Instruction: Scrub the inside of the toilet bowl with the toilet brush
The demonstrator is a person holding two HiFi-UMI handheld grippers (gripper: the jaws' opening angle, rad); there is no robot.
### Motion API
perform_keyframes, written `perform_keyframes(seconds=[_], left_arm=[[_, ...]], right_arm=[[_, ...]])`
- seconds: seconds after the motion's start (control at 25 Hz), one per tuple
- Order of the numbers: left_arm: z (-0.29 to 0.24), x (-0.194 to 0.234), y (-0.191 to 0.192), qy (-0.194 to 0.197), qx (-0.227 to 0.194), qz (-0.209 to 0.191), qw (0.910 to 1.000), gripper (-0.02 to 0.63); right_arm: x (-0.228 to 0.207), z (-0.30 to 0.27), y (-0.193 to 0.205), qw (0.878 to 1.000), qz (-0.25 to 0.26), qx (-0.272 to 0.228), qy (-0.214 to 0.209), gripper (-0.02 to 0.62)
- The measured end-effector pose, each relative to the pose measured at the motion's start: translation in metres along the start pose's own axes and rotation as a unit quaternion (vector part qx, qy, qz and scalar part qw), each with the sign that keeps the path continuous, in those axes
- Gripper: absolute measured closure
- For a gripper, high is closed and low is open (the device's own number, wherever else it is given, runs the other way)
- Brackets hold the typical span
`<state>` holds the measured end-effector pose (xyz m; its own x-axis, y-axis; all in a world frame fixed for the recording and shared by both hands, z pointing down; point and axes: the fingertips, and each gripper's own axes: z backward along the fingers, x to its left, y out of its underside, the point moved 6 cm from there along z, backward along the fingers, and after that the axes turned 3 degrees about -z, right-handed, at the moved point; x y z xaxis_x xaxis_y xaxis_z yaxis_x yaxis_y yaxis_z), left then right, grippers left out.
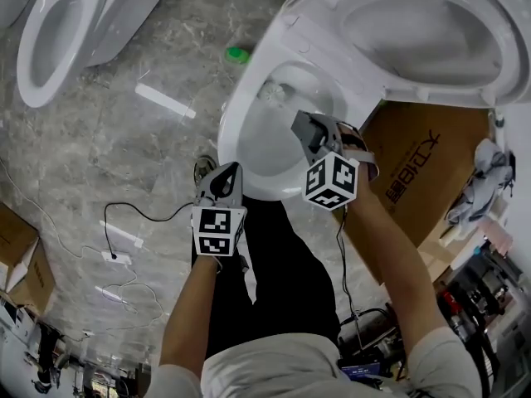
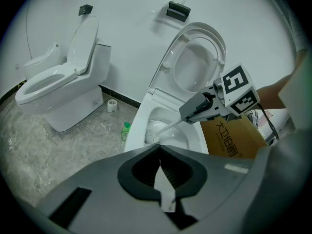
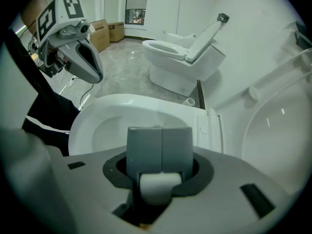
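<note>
The white toilet (image 1: 235, 127) stands with seat and lid (image 1: 431, 31) raised. My right gripper (image 1: 300, 124) hangs over the bowl, shut on the toilet brush's white handle (image 3: 158, 184). The handle (image 2: 168, 127) slants down into the bowl, and the brush head (image 1: 272, 92) rests against the inner wall at the far left. My left gripper (image 1: 226, 177) is just outside the front rim, low and to the left. Its jaws are shut with nothing between them (image 2: 160, 167). The right gripper view shows the rim (image 3: 122, 104) below and the left gripper (image 3: 90, 65) at upper left.
A second toilet (image 1: 50, 40) stands at the far left. A green bottle (image 1: 237, 54) lies on the marble floor beside the bowl, with a small white cup (image 2: 112, 105) by the wall. A cardboard box (image 1: 415, 172) sits right of the toilet. A black cable (image 1: 124, 214) trails across the floor.
</note>
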<state>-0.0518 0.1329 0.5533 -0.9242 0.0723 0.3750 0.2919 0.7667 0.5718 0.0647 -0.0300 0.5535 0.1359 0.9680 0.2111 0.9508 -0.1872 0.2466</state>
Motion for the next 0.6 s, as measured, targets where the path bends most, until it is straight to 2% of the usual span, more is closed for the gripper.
perform_keyframes(seconds=[0.28, 0.6], left_arm=[[-0.019, -0.011, -0.01, -0.005, 0.002, 0.004, 1.0, 0.597], [-0.041, -0.029, -0.02, 0.009, 0.013, -0.004, 0.9999, 0.597]], right_arm=[[-0.029, -0.006, 0.024, 1.0, -0.013, 0.006, -0.007, 0.446], [-0.039, -0.001, 0.059, 0.999, -0.02, 0.026, -0.001, 0.446]])
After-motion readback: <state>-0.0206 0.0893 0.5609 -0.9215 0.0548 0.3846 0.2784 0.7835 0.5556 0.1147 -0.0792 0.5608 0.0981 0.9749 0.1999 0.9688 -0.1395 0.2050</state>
